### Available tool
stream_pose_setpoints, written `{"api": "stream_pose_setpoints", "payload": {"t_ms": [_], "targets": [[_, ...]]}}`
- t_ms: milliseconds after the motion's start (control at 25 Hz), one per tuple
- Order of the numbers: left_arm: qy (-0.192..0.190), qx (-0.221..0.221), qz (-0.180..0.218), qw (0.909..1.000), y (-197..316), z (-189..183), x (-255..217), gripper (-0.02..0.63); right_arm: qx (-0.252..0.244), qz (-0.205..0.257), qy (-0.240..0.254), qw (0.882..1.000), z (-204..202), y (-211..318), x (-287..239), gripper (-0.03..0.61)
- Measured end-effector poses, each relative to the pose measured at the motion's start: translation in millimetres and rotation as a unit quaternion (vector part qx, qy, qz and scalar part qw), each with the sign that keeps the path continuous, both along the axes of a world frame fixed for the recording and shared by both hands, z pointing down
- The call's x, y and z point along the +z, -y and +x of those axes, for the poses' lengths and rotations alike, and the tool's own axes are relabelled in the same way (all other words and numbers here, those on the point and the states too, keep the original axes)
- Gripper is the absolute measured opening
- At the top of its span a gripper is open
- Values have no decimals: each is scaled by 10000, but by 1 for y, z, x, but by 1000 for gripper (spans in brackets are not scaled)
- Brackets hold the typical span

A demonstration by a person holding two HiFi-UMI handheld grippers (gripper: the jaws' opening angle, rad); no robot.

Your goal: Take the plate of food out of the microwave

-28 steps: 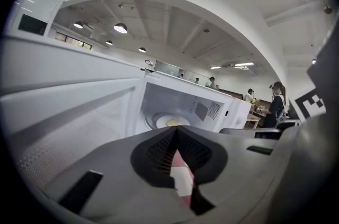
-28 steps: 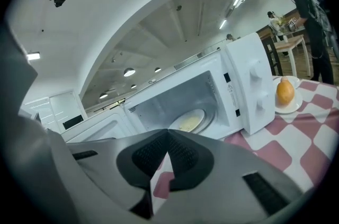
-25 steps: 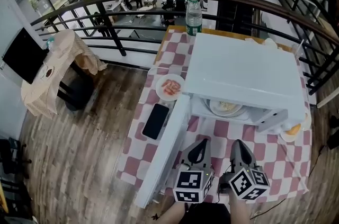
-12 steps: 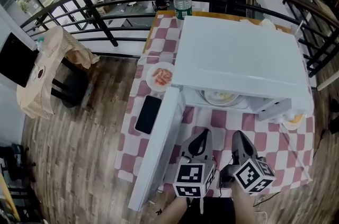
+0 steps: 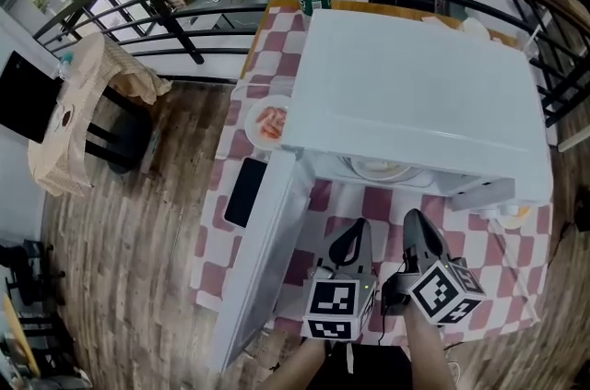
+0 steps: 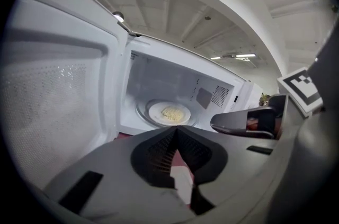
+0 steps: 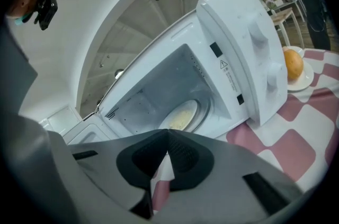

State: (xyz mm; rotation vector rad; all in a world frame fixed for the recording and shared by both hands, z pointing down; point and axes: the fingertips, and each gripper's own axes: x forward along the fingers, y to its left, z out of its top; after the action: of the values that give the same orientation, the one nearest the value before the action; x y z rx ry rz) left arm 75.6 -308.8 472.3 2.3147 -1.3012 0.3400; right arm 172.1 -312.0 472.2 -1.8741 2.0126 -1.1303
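Plate [image 5: 385, 167] dead ahead, at 12 o'clock of both claws and well apart from them. Sat centred on the turntable [image 6: 141, 110] inside the microwave [image 5: 415, 84], with the door [image 5: 263, 259] swung wide toward 9 o'clock. Fell about midway between left claw [image 5: 356, 233] and right claw [image 5: 417, 230] in the head view; could not call either one nearer. Being round, gave no long axis to line up on, only a low thin rim with its near edge turned to the claws. Found both claws with jaws pressed tip to tip, nothing between them. Looked to need jaws parted and a level reach straight in before any pinch on that rim.

White, smooth and shallow, probably glazed ceramic, hence likely slick in a grip; small pale-yellow heap of food [image 6: 170, 113] at the middle. Clear ringed glass for the turntable. Glossy white shell on the microwave, dotted mesh inside the door. Pink-and-white checked cloth [image 5: 369, 206] beneath. At 10 o'clock, beside the microwave, a second plate [image 5: 267, 123] with reddish food.
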Motion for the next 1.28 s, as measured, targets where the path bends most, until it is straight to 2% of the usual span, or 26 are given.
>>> {"api": "stream_pose_setpoints", "payload": {"t_ms": [320,520,720,880,1000,1160,1280], "targets": [[2,-19,-64,10000,19,8,11,6,73,-301,141,9994,3,23,15,16],[34,-44,-60,10000,28,10,14,6,171,-539,1089,9924,-1,34,30,26],[91,-109,-73,9999,32,2,18,6,603,-960,1836,9764,6,40,44,28],[84,-96,-100,9999,32,0,18,6,725,-1186,2028,9693,9,43,52,28],[20,-144,-175,9997,32,-5,21,6,654,-1128,2135,9682,8,48,53,28],[160,-120,-125,9997,33,-10,24,6,662,-1109,2307,9644,6,51,55,31],[245,-130,-125,9995,34,-15,27,6,665,-1084,2635,9562,3,55,58,85]]}}
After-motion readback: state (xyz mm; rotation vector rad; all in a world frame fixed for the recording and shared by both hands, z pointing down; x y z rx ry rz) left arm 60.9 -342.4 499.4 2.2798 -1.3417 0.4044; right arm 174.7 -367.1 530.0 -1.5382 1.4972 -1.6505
